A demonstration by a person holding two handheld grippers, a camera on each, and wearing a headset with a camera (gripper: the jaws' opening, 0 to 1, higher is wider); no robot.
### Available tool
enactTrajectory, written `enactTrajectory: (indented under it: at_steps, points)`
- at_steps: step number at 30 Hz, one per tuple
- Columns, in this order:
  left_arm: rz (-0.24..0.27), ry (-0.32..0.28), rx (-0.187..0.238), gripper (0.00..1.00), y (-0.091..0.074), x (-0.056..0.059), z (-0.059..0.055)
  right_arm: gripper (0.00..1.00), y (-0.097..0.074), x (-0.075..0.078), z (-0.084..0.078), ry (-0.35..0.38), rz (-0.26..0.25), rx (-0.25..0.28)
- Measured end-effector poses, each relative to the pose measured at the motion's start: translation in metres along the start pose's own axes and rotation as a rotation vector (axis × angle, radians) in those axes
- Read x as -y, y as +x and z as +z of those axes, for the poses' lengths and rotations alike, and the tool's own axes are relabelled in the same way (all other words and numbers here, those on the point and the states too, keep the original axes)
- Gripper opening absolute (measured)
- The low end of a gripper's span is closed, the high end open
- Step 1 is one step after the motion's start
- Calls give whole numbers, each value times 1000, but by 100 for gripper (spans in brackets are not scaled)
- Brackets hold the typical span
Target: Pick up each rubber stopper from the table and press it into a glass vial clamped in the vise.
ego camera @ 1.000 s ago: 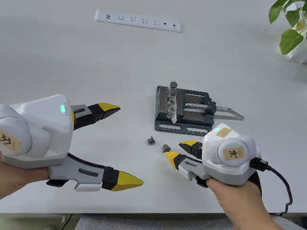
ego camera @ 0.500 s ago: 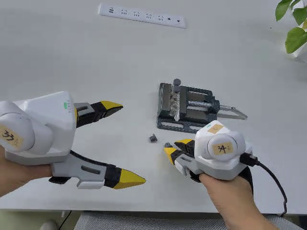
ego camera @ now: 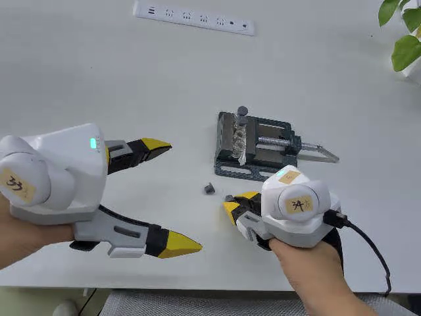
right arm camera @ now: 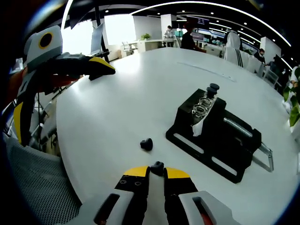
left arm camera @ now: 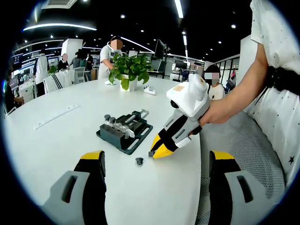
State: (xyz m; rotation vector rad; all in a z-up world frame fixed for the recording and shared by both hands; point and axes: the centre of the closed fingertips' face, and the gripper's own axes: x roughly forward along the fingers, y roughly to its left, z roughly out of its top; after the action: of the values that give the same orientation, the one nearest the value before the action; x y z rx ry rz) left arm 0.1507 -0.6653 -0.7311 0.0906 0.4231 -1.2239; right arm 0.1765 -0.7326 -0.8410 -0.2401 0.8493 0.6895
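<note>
Low centre of head view: closed right gripper (ego camera: 235,201) onto a rubber stopper (right arm camera: 157,166), now pinched; ready to lift toward the vise (ego camera: 253,148). Holding left gripper (ego camera: 181,195) splayed.

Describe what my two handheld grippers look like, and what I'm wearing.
Both have rounded white housings and grey tongs that turn black, then end in pointed yellow tips. The left gripper bears a tan sticker marked 33 and a green light; the right gripper a tan sticker marked 34 and a black cable at its rear. You wear a white dotted short-sleeved top.
</note>
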Motion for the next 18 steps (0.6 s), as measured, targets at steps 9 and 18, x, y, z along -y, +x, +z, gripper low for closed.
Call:
enactTrajectory:
  at_steps: [9, 18]
  points:
    - [3, -5, 1, 91, -1, -1, 0, 7, -1, -3, -3, -101, 44, -13]
    - [-3, -6, 0, 91, 1, 0, 0, 7, -2, -3, -3, -183, 75, -26]
